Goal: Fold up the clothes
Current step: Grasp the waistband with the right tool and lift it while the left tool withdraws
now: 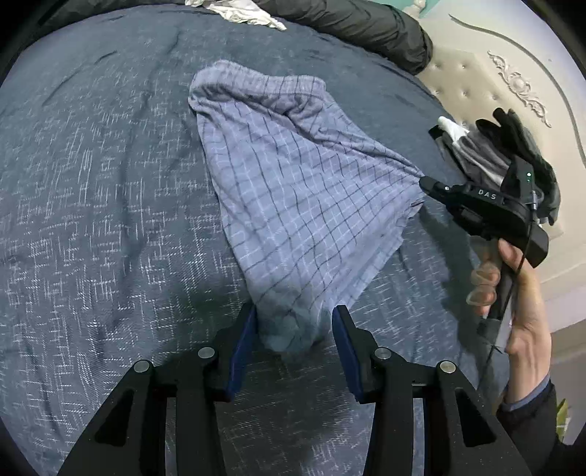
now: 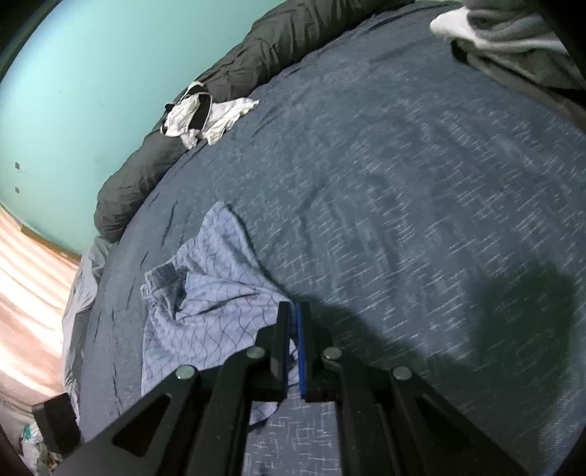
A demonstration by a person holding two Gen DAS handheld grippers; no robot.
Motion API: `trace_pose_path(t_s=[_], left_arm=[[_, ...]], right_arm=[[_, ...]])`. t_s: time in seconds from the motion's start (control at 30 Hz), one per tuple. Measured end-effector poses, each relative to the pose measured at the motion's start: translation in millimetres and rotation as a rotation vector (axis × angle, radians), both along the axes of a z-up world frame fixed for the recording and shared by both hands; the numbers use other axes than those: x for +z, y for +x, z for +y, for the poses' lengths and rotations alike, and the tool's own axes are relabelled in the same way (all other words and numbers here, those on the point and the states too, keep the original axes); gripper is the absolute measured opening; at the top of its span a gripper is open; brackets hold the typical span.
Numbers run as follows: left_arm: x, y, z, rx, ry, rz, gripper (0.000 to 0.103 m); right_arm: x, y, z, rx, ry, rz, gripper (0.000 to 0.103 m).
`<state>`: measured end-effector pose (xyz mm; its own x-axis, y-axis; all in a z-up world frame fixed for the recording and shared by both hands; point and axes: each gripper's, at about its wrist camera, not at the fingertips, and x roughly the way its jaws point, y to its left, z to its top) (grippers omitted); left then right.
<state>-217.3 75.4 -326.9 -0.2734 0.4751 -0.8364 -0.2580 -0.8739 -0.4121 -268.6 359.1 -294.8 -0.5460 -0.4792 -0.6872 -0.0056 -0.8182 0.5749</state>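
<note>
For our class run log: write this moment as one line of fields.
item: light blue checked cotton shorts on dark blue bedspread | left gripper: open around hem | right gripper: shut on corner | fold: not done

We see the near end of the checked shorts (image 1: 293, 205) blur between the left tongs (image 1: 293, 329); whether the pads touch it is unclear. The right tongs (image 2: 294, 351) cover the shorts' corner. Beyond the shorts, the white garment (image 1: 238, 11) and grey clothes pile (image 2: 512, 33) are cut off by frame edges.
</note>
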Motion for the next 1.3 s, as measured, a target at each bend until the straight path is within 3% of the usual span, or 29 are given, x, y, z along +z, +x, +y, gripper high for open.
trace_pose_path(t_s=[0.37, 0.57, 0.7, 0.87, 1.0, 1.3], left_arm=[[24, -55, -33, 0.110, -0.044, 0.097, 0.046], [21, -96, -37, 0.144, -0.075, 0.117, 0.046], [15, -110, -40, 0.157, -0.062, 0.118, 0.047], [6, -117, -41, 0.151, -0.031, 0.123, 0.047], [-1, -116, -49, 0.161, 0.001, 0.122, 0.047], [0, -97, -77, 0.208, 0.045, 0.168, 0.047]], right_arm=[[-9, -4, -1, -0.016, 0.040, -0.051, 0.004], [4, -2, 12, -0.058, 0.003, -0.011, 0.020], [26, -1, -4, 0.021, -0.058, 0.080, 0.032], [44, -9, -54, 0.182, -0.007, 0.140, 0.035], [44, -22, -102, 0.311, 0.075, 0.143, 0.035], [30, -50, -149, 0.407, 0.201, 0.105, 0.036]])
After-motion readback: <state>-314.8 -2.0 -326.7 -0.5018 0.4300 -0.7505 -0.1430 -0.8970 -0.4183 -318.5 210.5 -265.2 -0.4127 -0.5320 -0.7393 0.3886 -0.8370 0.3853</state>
